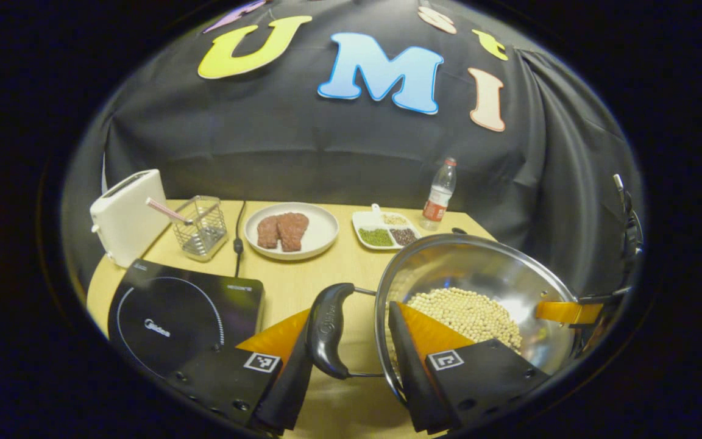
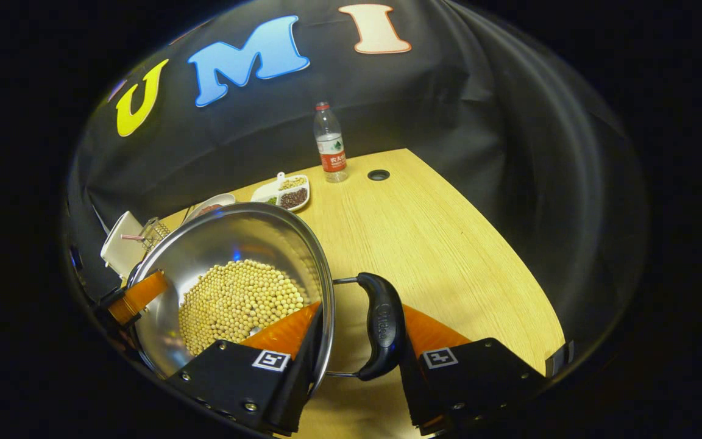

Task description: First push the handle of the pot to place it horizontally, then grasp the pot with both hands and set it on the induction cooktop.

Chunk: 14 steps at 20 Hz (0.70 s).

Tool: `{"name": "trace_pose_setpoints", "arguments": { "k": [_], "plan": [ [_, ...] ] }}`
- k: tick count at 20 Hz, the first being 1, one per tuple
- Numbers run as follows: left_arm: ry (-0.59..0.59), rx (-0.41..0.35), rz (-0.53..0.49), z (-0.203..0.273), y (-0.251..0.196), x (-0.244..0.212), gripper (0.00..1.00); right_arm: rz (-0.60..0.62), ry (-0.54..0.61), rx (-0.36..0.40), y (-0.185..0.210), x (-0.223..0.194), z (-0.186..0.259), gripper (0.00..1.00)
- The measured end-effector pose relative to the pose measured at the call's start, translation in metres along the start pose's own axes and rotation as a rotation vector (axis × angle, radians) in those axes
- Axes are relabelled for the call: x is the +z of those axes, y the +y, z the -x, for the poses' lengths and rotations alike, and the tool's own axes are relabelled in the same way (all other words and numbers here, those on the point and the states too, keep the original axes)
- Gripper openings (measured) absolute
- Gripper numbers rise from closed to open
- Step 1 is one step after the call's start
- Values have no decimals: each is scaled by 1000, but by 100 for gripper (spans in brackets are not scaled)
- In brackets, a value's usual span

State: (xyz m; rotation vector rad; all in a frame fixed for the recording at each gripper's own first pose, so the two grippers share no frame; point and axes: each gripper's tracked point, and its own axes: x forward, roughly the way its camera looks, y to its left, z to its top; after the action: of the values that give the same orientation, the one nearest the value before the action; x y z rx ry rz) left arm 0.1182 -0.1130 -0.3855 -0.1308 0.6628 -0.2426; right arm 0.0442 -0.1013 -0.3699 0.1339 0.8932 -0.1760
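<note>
Nearest in the left gripper view, my left gripper (image 1: 351, 372) straddles one black side handle (image 1: 329, 329) of the pot (image 1: 479, 286): one finger lies outside the handle, the other reaches over the rim into the bowl, and whether both press on anything I cannot tell. In the right gripper view my right gripper (image 2: 357, 372) straddles the opposite black handle (image 2: 383, 326) the same way, one finger inside the rim, one outside; again I cannot tell if the grip is closed. Shiny stainless steel forms the pot, a wide round bowl with a thin rim, two looped wire brackets carrying the moulded black handles, and a heap of pale yellow beans (image 2: 238, 305) inside. It is held between my two grippers near the front of the wooden table (image 2: 448, 244), beside the induction cooktop (image 1: 174, 311). Embossed lettering marks each handle, too small to read, and a small white logo sits on the cooktop glass. The left gripper view takes in the black cooktop with its white ring, a white toaster (image 1: 125, 216), a wire basket (image 1: 200, 227), a white plate of meat (image 1: 292, 230), a divided dish of beans (image 1: 386, 230) and a water bottle (image 1: 440, 194). The right gripper view adds a round cable hole (image 2: 378, 175) in the tabletop.
</note>
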Motion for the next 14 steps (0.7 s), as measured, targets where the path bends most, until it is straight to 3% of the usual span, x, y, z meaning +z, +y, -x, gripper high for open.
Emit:
{"name": "trace_pose_setpoints", "arguments": {
  "k": [6,14],
  "plan": [
    [-66,47,14,54,40,35,73,26,-33,62,45,15,31,64],
    [-103,140,54,117,114,45,73,97,-32,142,122,11,51,64]
  ]
}}
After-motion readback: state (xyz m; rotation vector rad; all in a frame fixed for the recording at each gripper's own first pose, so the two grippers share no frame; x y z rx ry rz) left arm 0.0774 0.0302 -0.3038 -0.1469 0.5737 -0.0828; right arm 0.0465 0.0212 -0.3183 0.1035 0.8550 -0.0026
